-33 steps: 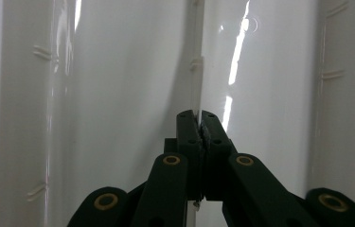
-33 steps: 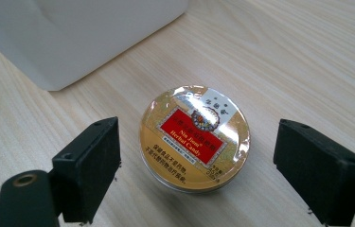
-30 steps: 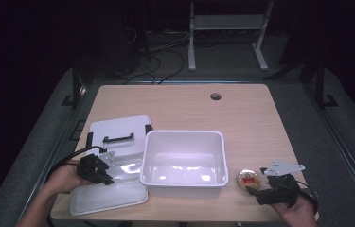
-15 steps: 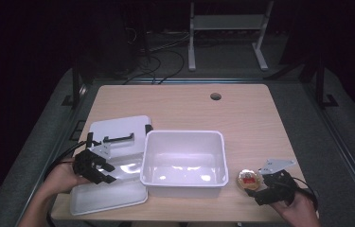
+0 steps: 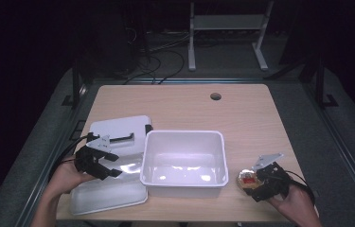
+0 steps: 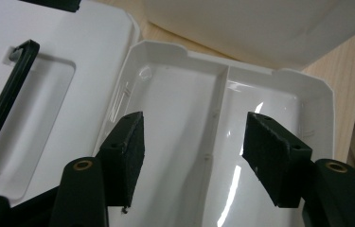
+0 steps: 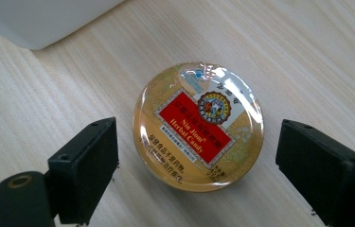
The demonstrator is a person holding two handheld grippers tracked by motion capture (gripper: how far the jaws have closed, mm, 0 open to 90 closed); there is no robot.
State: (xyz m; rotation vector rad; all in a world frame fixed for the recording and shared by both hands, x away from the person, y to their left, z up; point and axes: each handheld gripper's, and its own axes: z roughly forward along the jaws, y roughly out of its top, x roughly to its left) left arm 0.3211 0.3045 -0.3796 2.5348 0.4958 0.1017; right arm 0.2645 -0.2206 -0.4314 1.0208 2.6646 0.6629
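A pale wood-grain table (image 5: pixel 184 106) with a small round hole at about 1 o'clock carries a deep, glossy white plastic tub (image 5: pixel 183 158) near its middle, rectangular with rounded corners. At the tub's 9 o'clock lies a flat white lid (image 5: pixel 118 132) with a recessed slot and a dark handle bar, and toward 7 o'clock a shallow white tray (image 5: pixel 111 189), smooth and shiny, split by a thin ridge into 2 compartments. The left gripper (image 5: pixel 106 168) hangs over that tray; in the left gripper view its matte black, foam-faced jaws stand apart with the ridge running up between them, gripping nothing, and whether they touch the tray cannot be told. The tray's (image 6: pixel 222 118) near end is cut off at the bottom edge of that view. At the tub's 4 o'clock, just beside its wall, a round golden candy tin (image 7: pixel 198 125) rests flat on the wood, its domed, reflective top bearing a red label reading "Herbal Candy"; glare washes out the upper print. The right gripper (image 7: pixel 196 175) has its 2 black jaws spread wide on either side of the tin, clear of its rim. In the high view the tin (image 5: pixel 247 178) is partly hidden by the right gripper (image 5: pixel 253 182).
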